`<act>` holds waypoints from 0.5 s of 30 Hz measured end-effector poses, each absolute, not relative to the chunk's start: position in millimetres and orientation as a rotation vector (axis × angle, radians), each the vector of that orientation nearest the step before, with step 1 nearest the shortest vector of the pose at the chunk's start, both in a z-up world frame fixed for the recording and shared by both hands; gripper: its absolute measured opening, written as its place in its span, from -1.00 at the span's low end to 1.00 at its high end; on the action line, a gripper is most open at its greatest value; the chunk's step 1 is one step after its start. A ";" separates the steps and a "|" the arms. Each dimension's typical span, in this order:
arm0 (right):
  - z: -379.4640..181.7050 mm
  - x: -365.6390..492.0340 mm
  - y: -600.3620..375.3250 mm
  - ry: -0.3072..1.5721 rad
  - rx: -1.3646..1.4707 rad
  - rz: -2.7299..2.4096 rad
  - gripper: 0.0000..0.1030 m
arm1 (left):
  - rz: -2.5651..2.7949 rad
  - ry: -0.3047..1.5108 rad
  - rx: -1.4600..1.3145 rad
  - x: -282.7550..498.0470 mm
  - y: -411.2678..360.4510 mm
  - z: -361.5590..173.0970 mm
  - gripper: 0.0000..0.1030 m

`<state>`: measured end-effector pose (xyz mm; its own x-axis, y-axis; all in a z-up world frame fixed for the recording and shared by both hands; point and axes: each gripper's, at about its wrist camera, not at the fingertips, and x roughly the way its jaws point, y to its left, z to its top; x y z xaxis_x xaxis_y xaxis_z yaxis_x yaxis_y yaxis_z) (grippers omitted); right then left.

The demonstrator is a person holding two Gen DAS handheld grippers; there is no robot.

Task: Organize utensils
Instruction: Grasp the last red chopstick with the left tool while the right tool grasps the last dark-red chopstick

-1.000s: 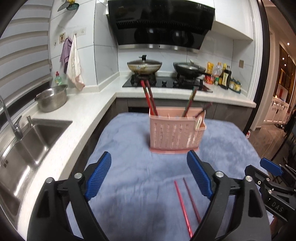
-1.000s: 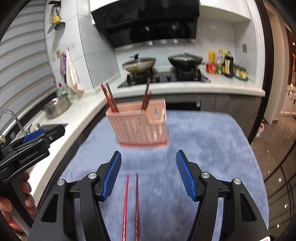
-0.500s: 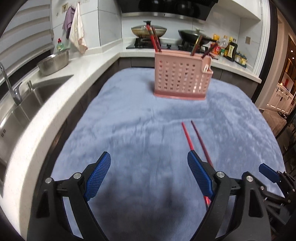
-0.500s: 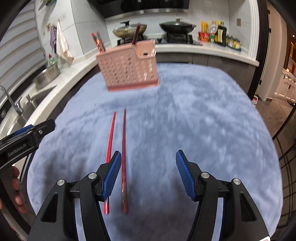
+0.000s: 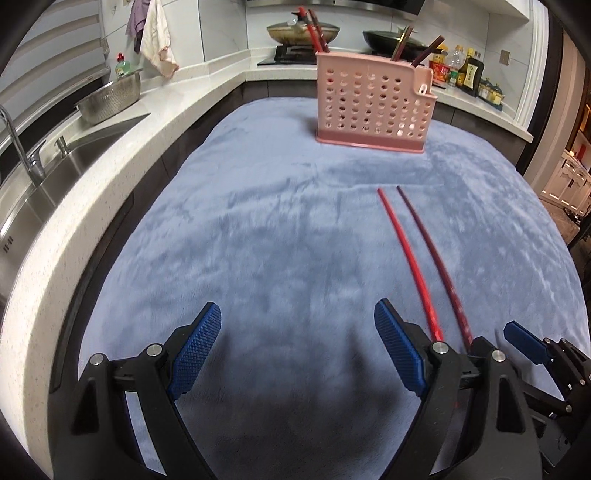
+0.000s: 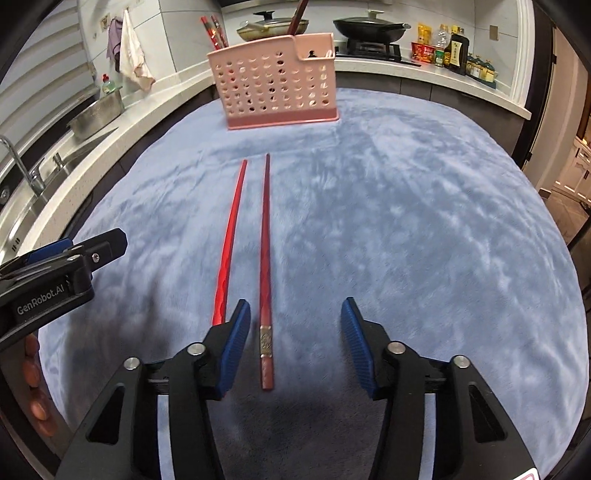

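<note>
Since a second ago both claws have drawn back from the pink perforated plastic utensil basket (image 5: pixel 373 101) and dropped lower: the basket, then close ahead, now stands at the far end of the surface, and the two loose chopsticks show nearly their full length.

The left claw (image 5: pixel 297 345) hangs low over the blue-grey plush cloth (image 5: pixel 258 240), its blue ribbed pads (image 5: pixel 195 347) spread wide and holding nothing. The right claw (image 6: pixel 291 341) is likewise wide open and empty, tilted down over the cloth, with the thick end of the dark red chopstick (image 6: pixel 265 266) lying between its fingers but touching neither pad. The bright red glossy chopstick (image 6: pixel 229 236) lies just beside it on the left, its near end hidden behind the left-hand pad. Both sticks are slender and tapered, nearly parallel, their thin tips pointing toward the basket; the darker one carries a patterned metal band near its thick end.

The basket is rectangular with rows of round holes and a stepped rim, standing upright on the cloth. Red chopsticks (image 5: pixel 312 27) lean in its left part, darker brown ones (image 5: pixel 413 46) in its right.

Behind runs a pale speckled stone counter (image 5: pixel 92 177) with a steel sink (image 5: pixel 55 166).
</note>
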<state>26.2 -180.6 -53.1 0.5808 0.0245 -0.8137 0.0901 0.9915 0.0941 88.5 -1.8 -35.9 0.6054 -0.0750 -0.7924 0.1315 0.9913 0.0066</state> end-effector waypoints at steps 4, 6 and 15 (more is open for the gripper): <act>-58.7 25.8 -174.3 0.965 0.113 -0.024 -0.34 | -0.113 0.932 0.067 86.5 1.7 -41.6 0.57; -61.6 26.0 -173.0 0.975 0.115 -0.016 -0.39 | -0.111 0.938 0.069 86.2 3.0 -43.4 0.57; -67.0 22.2 -173.8 0.973 0.101 -0.011 -0.63 | -0.112 0.948 0.067 84.0 3.9 -46.4 0.57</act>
